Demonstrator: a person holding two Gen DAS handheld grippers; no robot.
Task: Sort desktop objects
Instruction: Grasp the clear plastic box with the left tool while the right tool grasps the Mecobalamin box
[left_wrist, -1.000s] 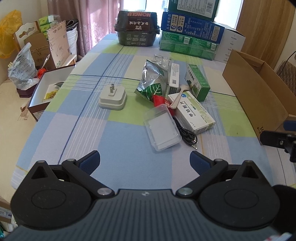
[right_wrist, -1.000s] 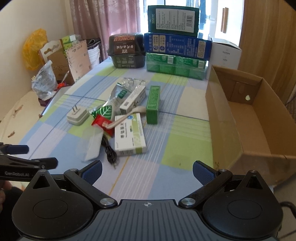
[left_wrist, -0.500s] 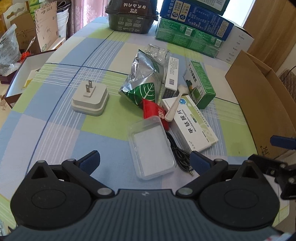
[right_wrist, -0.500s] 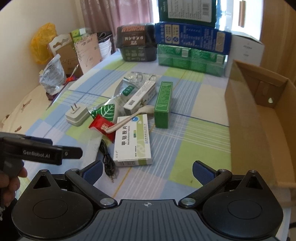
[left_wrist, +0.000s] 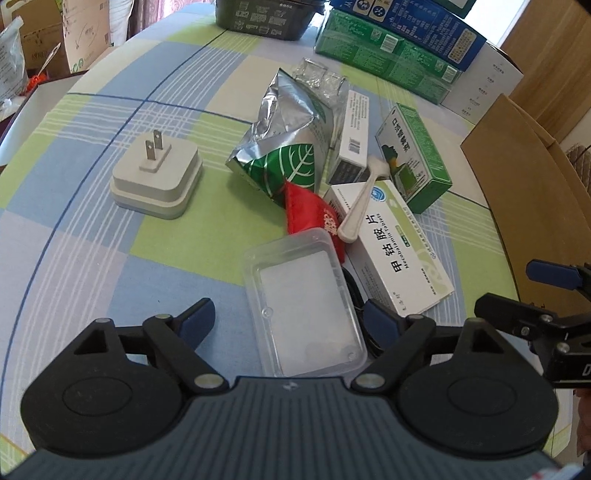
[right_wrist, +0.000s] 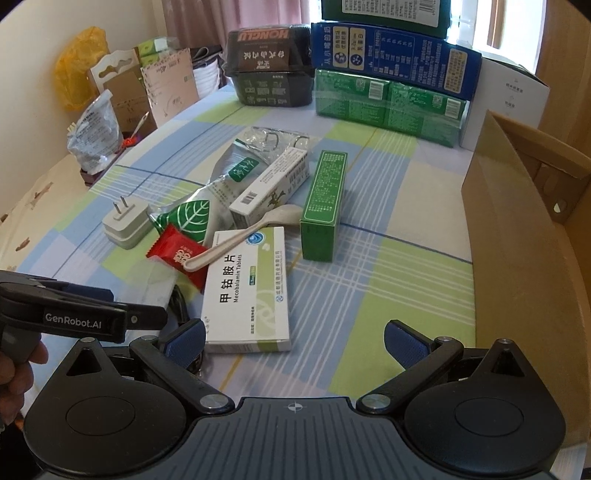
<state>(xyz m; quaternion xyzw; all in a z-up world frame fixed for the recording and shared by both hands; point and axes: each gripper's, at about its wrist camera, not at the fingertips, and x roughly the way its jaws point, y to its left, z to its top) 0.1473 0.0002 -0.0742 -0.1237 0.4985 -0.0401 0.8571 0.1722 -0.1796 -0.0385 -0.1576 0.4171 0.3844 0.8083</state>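
- Left wrist view: my left gripper (left_wrist: 286, 321) has dropped in much closer to the table than a second ago, and the clear case (left_wrist: 304, 306) that lay well ahead now sits between my two fingers.
- My jaws are closing here but the pads have not met the case; there is a clear gap on the left side, less on the right.
- I read this as the start of the first pick: the case is lined up and nothing has yet gone to the carton (left_wrist: 524, 192).
- Room: bare cloth (left_wrist: 110, 266) lies open on the left of the case. On the right it is tight, with the black cable (left_wrist: 352, 291) right against the case and the pill box (left_wrist: 391, 254) just past it.
- The red sachet (left_wrist: 314, 218) touches the far end of the case, so a forward push could drag it.
- The charger (left_wrist: 157, 181) stands well clear on the left.
- Right wrist view: my right gripper (right_wrist: 293, 345) has also come down and forward; the pill box (right_wrist: 249, 291) is now just ahead of my left finger, not between the pads.
- These jaws stand wide and hold nothing.
- The spoon (right_wrist: 243, 240) rests on the pill box's far corner, so lifting the box would tip it off.
- The green box (right_wrist: 325, 203) stands just beside it, apart.
- The carton wall (right_wrist: 517, 240) rises close on the right; open cloth lies between it and the boxes, and my left gripper (right_wrist: 85, 314) crowds the near-left corner.
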